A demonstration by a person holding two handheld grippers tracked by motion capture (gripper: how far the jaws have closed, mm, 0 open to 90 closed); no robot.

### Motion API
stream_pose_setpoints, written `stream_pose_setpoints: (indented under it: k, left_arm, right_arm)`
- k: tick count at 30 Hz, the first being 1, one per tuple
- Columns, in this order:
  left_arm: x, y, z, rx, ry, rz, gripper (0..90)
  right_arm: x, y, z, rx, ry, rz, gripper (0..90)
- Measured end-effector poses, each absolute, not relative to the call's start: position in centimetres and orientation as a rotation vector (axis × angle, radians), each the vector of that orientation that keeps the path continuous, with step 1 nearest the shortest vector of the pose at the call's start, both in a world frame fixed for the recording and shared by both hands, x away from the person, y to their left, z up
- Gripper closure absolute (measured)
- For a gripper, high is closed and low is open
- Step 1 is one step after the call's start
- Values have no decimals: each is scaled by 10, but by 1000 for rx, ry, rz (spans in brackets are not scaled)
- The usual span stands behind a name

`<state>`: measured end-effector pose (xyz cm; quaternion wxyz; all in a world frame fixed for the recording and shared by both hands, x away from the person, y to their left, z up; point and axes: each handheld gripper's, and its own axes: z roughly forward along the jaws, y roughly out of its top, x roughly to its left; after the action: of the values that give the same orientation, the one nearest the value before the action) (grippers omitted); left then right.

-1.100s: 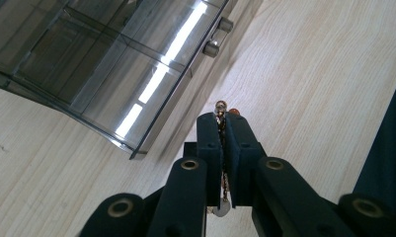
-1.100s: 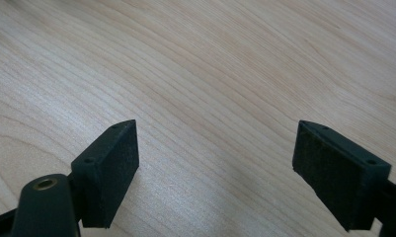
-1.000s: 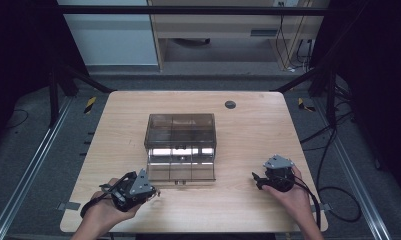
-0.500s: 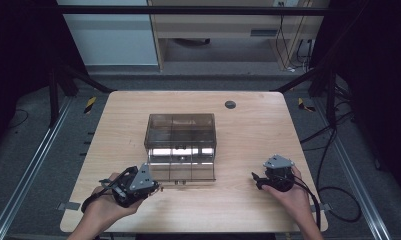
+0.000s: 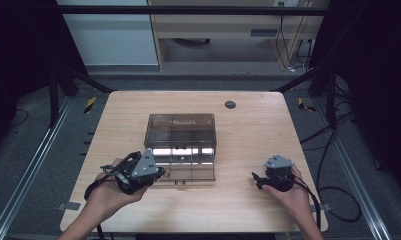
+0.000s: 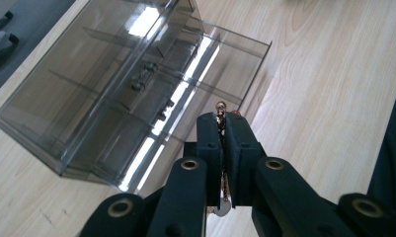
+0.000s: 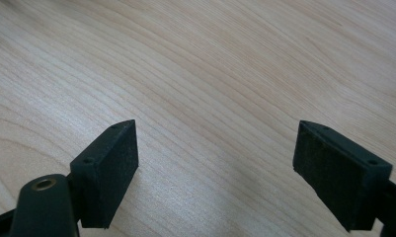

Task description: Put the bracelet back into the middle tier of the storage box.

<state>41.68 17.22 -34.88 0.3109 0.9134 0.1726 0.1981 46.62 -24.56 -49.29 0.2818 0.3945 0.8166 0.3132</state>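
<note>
One clear box [image 5: 180, 145] sits btwn grippers, nothing blocking it

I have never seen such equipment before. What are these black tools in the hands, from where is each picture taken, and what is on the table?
A person sits at a wooden table and holds a hand tool with a two-jaw claw in each hand. One picture comes from a camera fixed above the table; the other two come from small cameras riding on each claw, looking along its black jaws.

On the table stands a clear smoky plastic organizer box with compartments, its lid open.

The left claw is shut on a small thin metal piece, shiny at the tip; what it is exactly I cannot tell. It is held near the box.

The right claw is open and holds nothing; bare wood shows between its jaws.
</note>
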Motion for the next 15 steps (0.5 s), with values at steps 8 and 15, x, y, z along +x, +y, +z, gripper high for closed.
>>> stream_pose_setpoints:
  k: [8, 15]
  left_arm:
    - [439, 154, -353, 2420, 456, 510, 856]
    - [457, 137, -365, 2422, 460, 472, 856]
  right_arm:
    - [466, -246, -493, 1056, 2187, 836, 177]
    - [466, -246, -493, 1051, 2190, 836, 177]
